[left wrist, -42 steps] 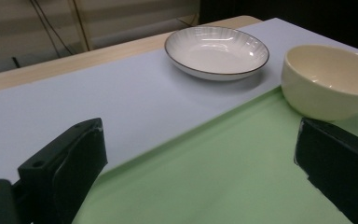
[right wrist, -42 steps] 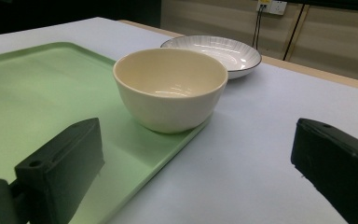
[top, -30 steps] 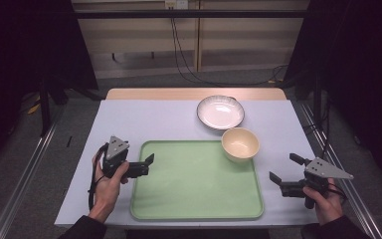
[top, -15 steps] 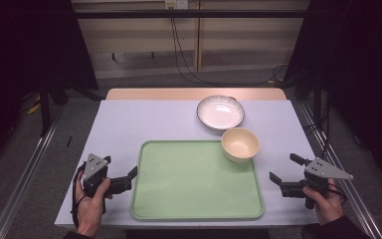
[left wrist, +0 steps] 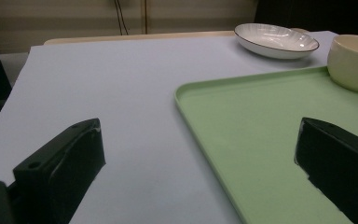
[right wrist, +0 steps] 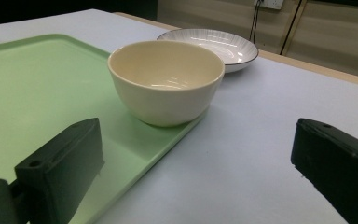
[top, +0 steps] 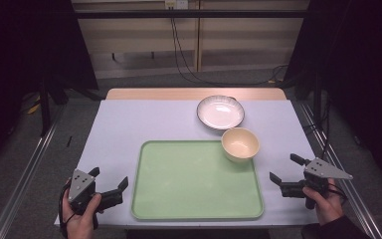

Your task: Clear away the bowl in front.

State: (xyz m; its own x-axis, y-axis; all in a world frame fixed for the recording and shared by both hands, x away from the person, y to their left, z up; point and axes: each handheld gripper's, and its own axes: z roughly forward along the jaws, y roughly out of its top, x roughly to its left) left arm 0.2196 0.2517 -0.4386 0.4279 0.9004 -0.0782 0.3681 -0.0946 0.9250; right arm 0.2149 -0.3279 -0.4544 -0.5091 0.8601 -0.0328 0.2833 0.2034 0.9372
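A green tray [top: 194,184] lies flat on the pale table [top: 144,124]. A cream bowl [top: 239,144] stands on the tray's far right corner, overlapping its rim. Behind it a white plate with a dark rim [top: 220,112] rests on the table. My left gripper [top: 110,178] is open at the tray's near left corner, held by a hand. My right gripper [top: 286,168] is open to the right of the tray, nothing between its jaws. The left gripper view has the tray [left wrist: 270,126], bowl [left wrist: 354,63] and plate [left wrist: 276,39]. The right gripper view has the bowl [right wrist: 165,81] close ahead, the plate [right wrist: 214,46] beyond.
A tan strip [top: 194,93] edges the table's far side. Metal rails [top: 25,174] run along the floor on both sides. Cables [top: 179,50] hang down the back wall. Dark curtains stand left and right.
My left gripper has drawn back toward the near left corner of the table, away from the tray's left edge. The right gripper, bowl and plate have stayed put.
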